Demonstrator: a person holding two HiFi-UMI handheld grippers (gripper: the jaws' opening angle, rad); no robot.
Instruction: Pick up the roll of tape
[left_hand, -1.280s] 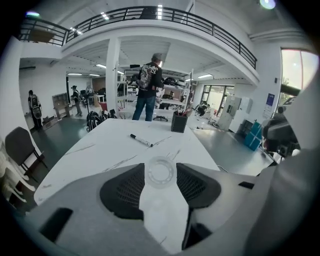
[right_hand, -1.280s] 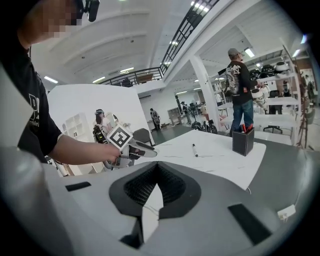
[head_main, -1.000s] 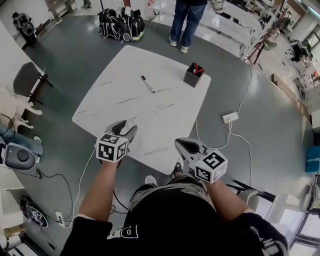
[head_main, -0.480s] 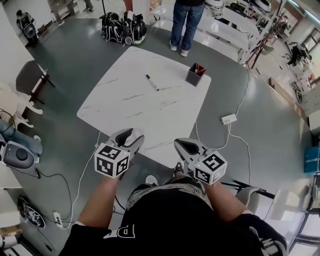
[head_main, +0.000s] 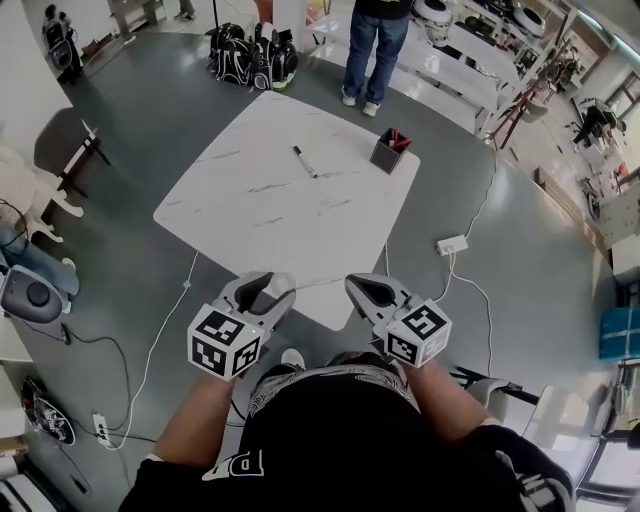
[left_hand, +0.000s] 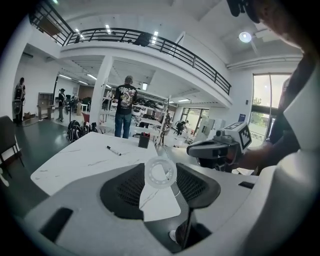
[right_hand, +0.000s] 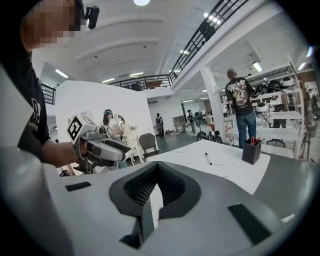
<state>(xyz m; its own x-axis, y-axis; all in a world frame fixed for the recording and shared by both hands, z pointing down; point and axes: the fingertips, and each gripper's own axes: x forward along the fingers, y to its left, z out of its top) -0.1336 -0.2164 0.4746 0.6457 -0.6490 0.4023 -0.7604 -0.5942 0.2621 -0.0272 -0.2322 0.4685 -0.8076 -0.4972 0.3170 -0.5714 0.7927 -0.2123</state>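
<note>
The roll of tape is clear and cannot be picked out in the head view. Only the left gripper view shows it, as a see-through ring at the centre of the frame. Both hands are hidden under the grippers they hold. At the top edge of the head view a standing person is cut off above the waist.

The left gripper, lower left of centre, stands wide, with its two pads pressing on opposite sides of the ring. The tape is held in the air, and in the picture it sits at the near edge of the white table. Further up on the tabletop lie a marker and, to its right, a dark pen holder, both well apart from the grippers. The right gripper, lower right of centre, has its tips brought together with nothing between them, and it touches nothing.

The left forearm and the right forearm rise side by side from the bottom edge. Both grippers point up the frame toward the table and tilt slightly downward.
</note>
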